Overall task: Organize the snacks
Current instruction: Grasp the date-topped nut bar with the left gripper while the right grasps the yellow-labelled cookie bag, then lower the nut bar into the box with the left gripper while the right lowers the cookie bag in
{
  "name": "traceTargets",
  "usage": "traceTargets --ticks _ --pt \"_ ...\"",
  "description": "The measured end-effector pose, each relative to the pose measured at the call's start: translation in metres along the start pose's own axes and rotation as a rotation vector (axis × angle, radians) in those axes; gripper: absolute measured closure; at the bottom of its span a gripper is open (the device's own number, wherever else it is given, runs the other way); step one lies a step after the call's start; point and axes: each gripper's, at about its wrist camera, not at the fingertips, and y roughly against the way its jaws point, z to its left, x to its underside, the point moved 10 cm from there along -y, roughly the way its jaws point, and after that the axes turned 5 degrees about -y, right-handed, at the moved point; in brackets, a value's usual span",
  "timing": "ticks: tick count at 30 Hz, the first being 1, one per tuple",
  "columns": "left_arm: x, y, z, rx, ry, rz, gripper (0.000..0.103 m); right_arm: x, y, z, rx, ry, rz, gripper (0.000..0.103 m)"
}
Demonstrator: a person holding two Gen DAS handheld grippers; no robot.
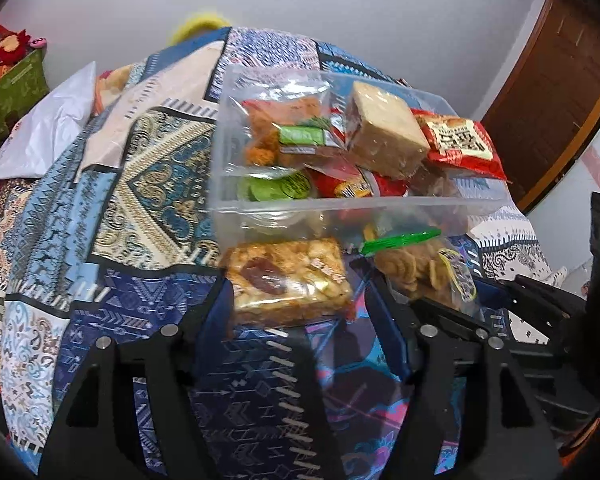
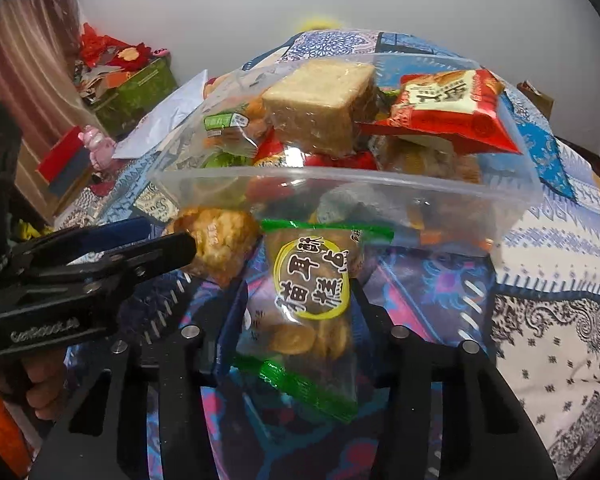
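Note:
A clear plastic box (image 1: 340, 204) (image 2: 500, 196) stands on the patterned cloth, heaped with wrapped snacks: a pale cake block (image 1: 384, 128) (image 2: 320, 108) and a red packet (image 1: 460, 140) (image 2: 448, 108) on top. My left gripper (image 1: 296, 292) is shut on a wrapped nut-and-date bar (image 1: 288, 276) (image 2: 216, 240), held just in front of the box's near wall. My right gripper (image 2: 300, 312) is shut on a clear bag of round crackers with green ends and a yellow label (image 2: 312, 296) (image 1: 416, 264), also just before the box.
A patchwork cloth (image 1: 148, 184) (image 2: 560, 320) covers the table. A white plastic bag (image 1: 44, 136) (image 2: 168, 116) lies at the far left. A green box with red decorations (image 1: 12, 88) (image 2: 136, 88) stands beyond it. A wooden door (image 1: 556, 92) is at the right.

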Motion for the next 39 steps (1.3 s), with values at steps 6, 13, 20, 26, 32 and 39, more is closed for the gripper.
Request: traceTargets --ticks 6,13,20,26,32,39 --pt "-0.004 -0.017 -0.005 -0.048 -0.028 0.006 0.024 0.003 0.009 -0.016 -0.003 -0.046 -0.017 0.063" --pt "-0.002 -0.036 0.003 -0.117 -0.038 0.049 0.021 0.008 0.012 -0.021 -0.015 -0.067 -0.021 0.064" --pt "0.001 -0.04 0.008 -0.102 -0.016 0.036 0.025 0.009 0.013 -0.022 -0.018 -0.083 -0.027 0.064" --pt "0.005 -0.022 0.004 -0.086 -0.015 0.007 0.03 0.007 0.02 -0.02 0.001 -0.075 -0.055 0.067" --pt "0.005 0.008 0.003 -0.075 -0.015 -0.04 0.03 0.0 0.036 -0.018 -0.01 -0.077 -0.092 0.068" --pt "-0.009 0.048 -0.003 -0.067 -0.019 -0.124 0.03 -0.012 0.059 -0.012 -0.016 -0.065 -0.149 0.068"
